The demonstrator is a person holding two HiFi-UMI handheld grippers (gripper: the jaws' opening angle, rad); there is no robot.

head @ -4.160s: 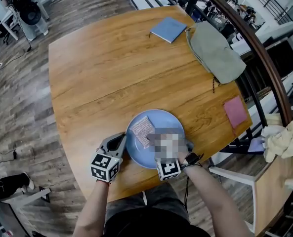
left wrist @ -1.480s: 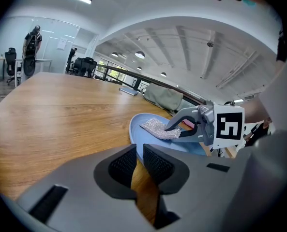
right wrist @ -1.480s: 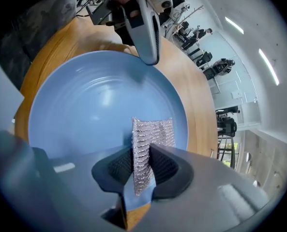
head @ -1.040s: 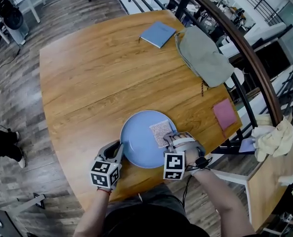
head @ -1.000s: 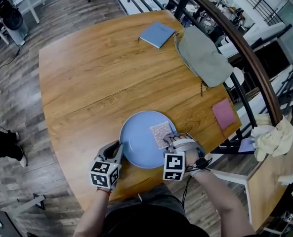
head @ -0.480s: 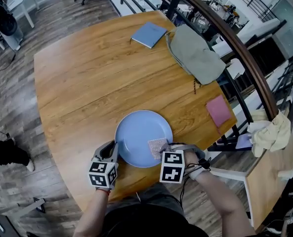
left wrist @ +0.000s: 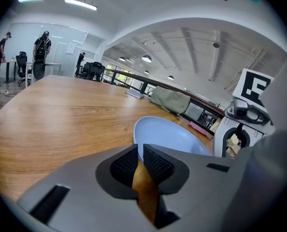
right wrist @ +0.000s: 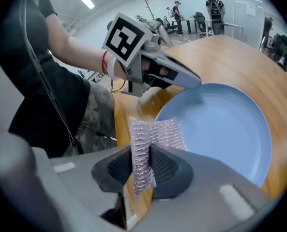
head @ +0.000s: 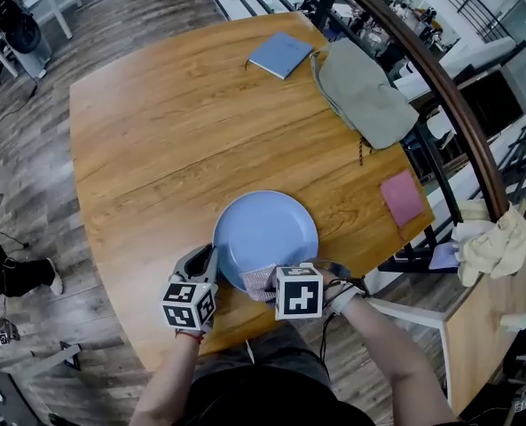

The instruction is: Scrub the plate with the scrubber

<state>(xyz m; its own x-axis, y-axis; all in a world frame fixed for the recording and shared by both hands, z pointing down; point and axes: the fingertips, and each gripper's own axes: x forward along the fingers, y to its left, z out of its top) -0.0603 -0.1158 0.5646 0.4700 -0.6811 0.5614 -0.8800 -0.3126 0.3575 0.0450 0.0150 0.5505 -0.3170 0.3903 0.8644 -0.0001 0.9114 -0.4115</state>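
From above, the blue plate (head: 267,229) sits on the round wooden table (head: 156,131), close to the edge nearest the person. The left gripper (head: 211,254) is at the plate's left rim. The right gripper (head: 270,282) comes in from the right and holds the silvery scrubber (head: 257,281) at the plate's near rim. Farther off lie a blue notebook (head: 280,54), a grey bag (head: 365,91) and a pink cloth (head: 402,198), all well apart from the plate.

The left gripper view shows its jaws drawn to a narrow slit, with the plate's (left wrist: 172,134) thin rim running into the gap between the pads (left wrist: 125,164); they pinch that rim.

In the right gripper view the jaws are clamped on the scrubber (right wrist: 153,134), a mesh pad (folded and glittery) that stands up between them and leans over the plate's (right wrist: 220,124) rim. Across the plate, the left gripper's tip (right wrist: 194,82) meets the rim.
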